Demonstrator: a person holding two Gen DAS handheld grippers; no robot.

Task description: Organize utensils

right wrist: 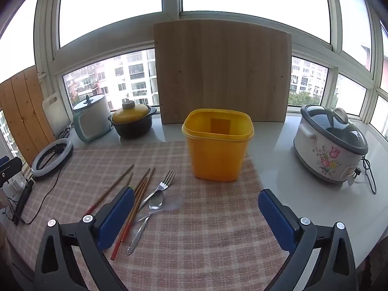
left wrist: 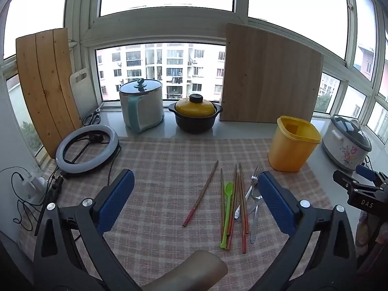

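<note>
Both hand-held grippers, left [left wrist: 195, 198] and right [right wrist: 196, 214], gape empty; the right's body reads "DAS".

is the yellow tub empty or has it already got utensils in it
Empty. The right wrist view looks into the upright, lidless yellow tub and shows only bare inner walls; the chopsticks, fork and spoons lie on the cloth.

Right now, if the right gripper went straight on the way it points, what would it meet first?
Probably the bare checked cloth just short of the yellow container; the open right gripper points downward, though depth is unclear.
</note>
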